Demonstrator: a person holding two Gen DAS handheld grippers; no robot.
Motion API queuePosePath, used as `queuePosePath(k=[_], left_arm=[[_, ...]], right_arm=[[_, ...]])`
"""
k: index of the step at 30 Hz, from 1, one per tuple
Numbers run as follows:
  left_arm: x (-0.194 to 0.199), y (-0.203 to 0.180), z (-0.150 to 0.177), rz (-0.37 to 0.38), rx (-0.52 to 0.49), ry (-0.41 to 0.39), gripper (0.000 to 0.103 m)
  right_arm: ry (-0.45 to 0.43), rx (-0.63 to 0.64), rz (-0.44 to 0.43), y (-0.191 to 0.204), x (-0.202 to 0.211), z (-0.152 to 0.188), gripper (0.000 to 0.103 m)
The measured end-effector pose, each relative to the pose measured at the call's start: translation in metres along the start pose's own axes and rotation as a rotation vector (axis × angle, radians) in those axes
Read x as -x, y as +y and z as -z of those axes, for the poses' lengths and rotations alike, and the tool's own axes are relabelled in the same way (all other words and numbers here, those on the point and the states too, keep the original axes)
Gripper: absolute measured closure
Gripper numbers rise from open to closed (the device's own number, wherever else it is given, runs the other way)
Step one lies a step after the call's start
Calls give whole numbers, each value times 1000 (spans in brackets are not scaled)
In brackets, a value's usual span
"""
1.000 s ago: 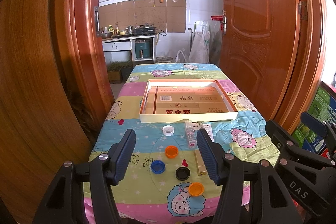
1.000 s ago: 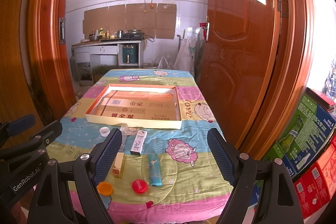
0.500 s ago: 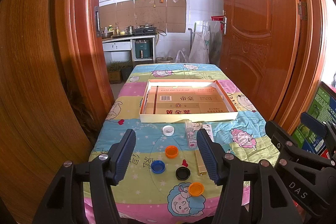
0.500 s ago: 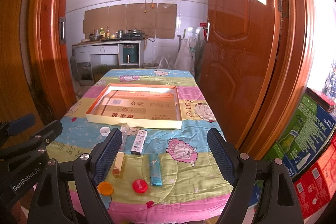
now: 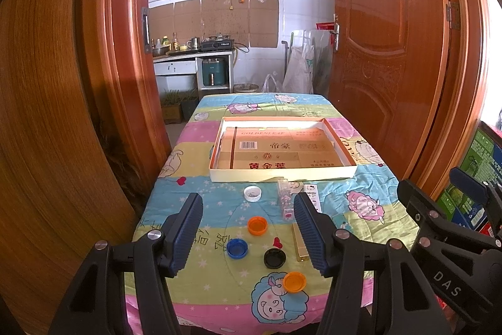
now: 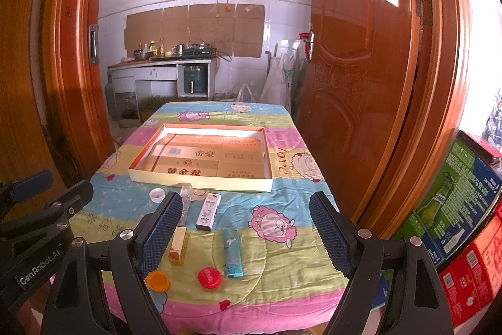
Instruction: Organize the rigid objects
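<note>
A shallow cardboard tray (image 5: 282,176) (image 6: 200,182) lies mid-table. In front of it sit bottle caps: white (image 5: 252,193), orange (image 5: 257,224), blue (image 5: 237,248), black (image 5: 275,258), a second orange (image 5: 294,281) (image 6: 157,281) and red (image 6: 209,277). Lighters lie among them: clear (image 5: 285,199), white (image 6: 208,211), gold (image 6: 176,242) and teal (image 6: 232,253). My left gripper (image 5: 248,236) hangs open above the caps near the front edge. My right gripper (image 6: 244,236) is open too, above the lighters. Neither holds anything.
The table wears a cartoon-print cloth (image 5: 188,187) and fills a doorway between wooden door frames (image 5: 125,52) and an open door (image 6: 360,68). Green and red cartons (image 6: 455,209) are stacked on the right. A kitchen counter (image 5: 188,55) stands beyond.
</note>
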State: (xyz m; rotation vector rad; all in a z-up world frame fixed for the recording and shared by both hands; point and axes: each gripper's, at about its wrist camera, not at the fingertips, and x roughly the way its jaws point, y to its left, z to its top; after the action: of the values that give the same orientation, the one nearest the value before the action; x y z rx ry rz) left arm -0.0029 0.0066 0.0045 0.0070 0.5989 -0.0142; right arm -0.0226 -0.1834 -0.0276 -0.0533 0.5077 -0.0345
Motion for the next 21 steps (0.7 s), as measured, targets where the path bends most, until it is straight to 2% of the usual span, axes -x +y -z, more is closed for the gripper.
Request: queuePosePath(k=[14, 21], left_arm=[[-17, 4, 4, -8, 9, 35, 42], [-42, 29, 9, -31, 53, 73, 42]], right_arm=[[32, -3, -6, 5, -14, 6, 19], [72, -21, 3, -1, -33, 11, 19]])
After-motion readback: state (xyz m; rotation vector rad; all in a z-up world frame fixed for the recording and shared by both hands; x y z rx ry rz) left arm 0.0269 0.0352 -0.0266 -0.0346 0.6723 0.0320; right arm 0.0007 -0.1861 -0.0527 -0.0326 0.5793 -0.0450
